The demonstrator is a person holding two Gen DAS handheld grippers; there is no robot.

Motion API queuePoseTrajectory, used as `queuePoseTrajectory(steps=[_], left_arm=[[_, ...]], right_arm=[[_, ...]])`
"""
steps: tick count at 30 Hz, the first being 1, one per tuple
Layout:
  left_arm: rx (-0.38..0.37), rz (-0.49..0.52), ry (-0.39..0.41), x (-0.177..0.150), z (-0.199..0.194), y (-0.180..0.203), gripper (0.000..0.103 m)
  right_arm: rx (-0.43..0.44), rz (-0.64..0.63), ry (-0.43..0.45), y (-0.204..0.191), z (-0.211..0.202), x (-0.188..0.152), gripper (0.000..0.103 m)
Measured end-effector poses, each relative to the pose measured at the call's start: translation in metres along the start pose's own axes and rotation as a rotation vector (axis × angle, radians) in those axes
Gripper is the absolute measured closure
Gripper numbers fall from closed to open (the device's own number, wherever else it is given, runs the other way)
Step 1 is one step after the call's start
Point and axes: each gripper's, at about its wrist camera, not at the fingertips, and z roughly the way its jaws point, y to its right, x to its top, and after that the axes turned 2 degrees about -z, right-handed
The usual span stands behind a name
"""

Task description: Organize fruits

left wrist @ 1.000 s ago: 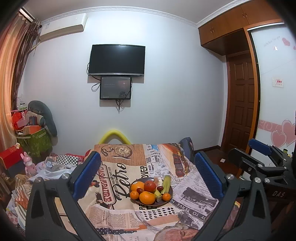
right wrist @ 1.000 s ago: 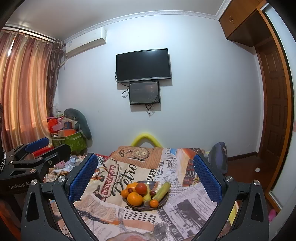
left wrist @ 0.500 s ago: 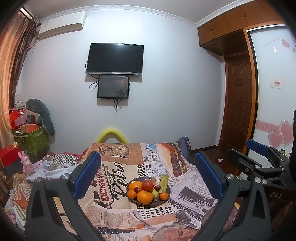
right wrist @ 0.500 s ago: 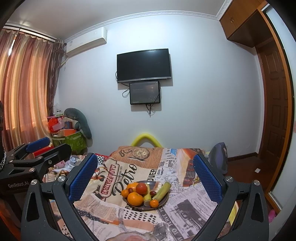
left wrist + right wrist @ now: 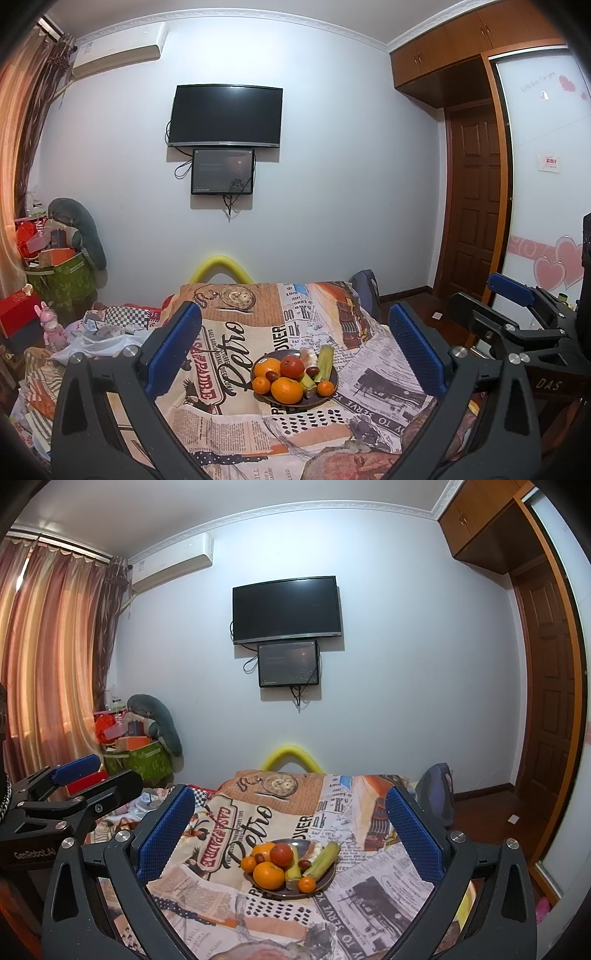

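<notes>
A dark plate (image 5: 330, 397) (image 5: 325, 882) sits on a table covered with a newspaper-print cloth (image 5: 236, 343) (image 5: 229, 823). It holds several oranges (image 5: 286, 390) (image 5: 268, 876), a red tomato (image 5: 291, 366) (image 5: 281, 854), small dark fruits and pale green stalks (image 5: 325, 361) (image 5: 325, 856). My left gripper (image 5: 293, 345) is open and empty, held above and short of the plate. My right gripper (image 5: 290, 821) is open and empty at the same distance. Each gripper shows at the edge of the other's view (image 5: 517, 332) (image 5: 62, 797).
A TV (image 5: 225, 116) and a small screen hang on the far wall. A green box of clutter (image 5: 59, 277) and a pink toy (image 5: 51, 326) stand at the left. A wooden door (image 5: 474, 221), a wardrobe and a dark bag (image 5: 437, 794) are at the right.
The left wrist view has shifted slightly, so the plate sits a little further left in it. Both grippers stay open and empty. The fruit has not moved.
</notes>
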Motion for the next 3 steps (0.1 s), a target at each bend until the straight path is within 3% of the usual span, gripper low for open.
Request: queuePoseTrajectory(steps=[3], left_arm=[[0.003,-0.003,-0.006,-0.0003,0.0017,-0.001,0.0]], right_arm=[[-0.002,0.001,-0.002,0.0019,0.0009,-0.0017,0.0]])
